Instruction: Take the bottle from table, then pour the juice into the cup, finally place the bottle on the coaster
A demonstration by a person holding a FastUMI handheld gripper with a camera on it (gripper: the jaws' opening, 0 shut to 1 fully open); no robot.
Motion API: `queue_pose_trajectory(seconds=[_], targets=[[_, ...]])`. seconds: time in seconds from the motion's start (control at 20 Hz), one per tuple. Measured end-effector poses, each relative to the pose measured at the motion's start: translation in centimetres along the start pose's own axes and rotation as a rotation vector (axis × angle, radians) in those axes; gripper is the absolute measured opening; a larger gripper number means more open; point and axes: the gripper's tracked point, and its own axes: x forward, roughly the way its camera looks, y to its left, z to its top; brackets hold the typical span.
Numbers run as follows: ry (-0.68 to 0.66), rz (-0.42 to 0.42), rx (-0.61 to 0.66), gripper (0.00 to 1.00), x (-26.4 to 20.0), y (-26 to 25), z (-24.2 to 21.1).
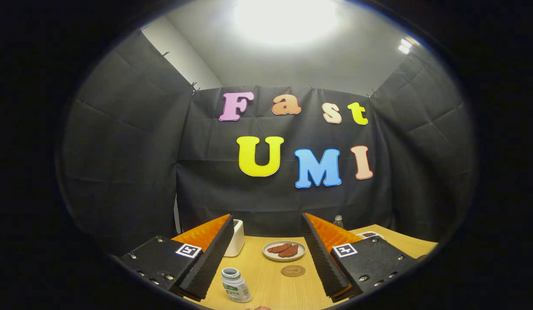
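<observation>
I am viewing the wooden table [271, 288], which is occupying the lower middle of the frame beneath the dark cloth wall. I am holding the gripper [266, 267] released, its two fingers spreading wide at the bottom of the frame and gripping nothing. A white box [235, 237] is standing at the far left of the table, partly behind the left finger. A plate [284, 250] carrying two reddish slices is sitting between the fingers, toward the back. The open bottle [235, 285], green-labelled, is standing at lower centre, just beside the left finger. The round coaster [292, 271] is lying right of it, in front of the plate. A small clear bottle [338, 221] is peeking above the right finger.
</observation>
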Motion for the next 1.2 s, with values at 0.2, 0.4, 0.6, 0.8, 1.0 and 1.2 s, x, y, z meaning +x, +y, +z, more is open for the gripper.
queue_pose_trajectory(seconds=[0.2, 0.4, 0.6, 0.8, 1.0, 1.2], targets=[[-0.006, 0.013, 0.002, 0.95, 0.0, 1.8, -2.1], [0.033, 0.043, -0.036, 0.95, 0.3, 4.2, -6.1], [0.07, 0.049, -0.046, 0.95, 0.9, 5.9, -10.7], [0.158, 0.025, -0.034, 0.96, 1.6, 6.0, -16.2], [0.241, 0.03, -0.053, 0.96, 2.1, 6.7, -20.4], [0.322, 0.03, -0.059, 0.96, 2.6, 7.3, -23.8]])
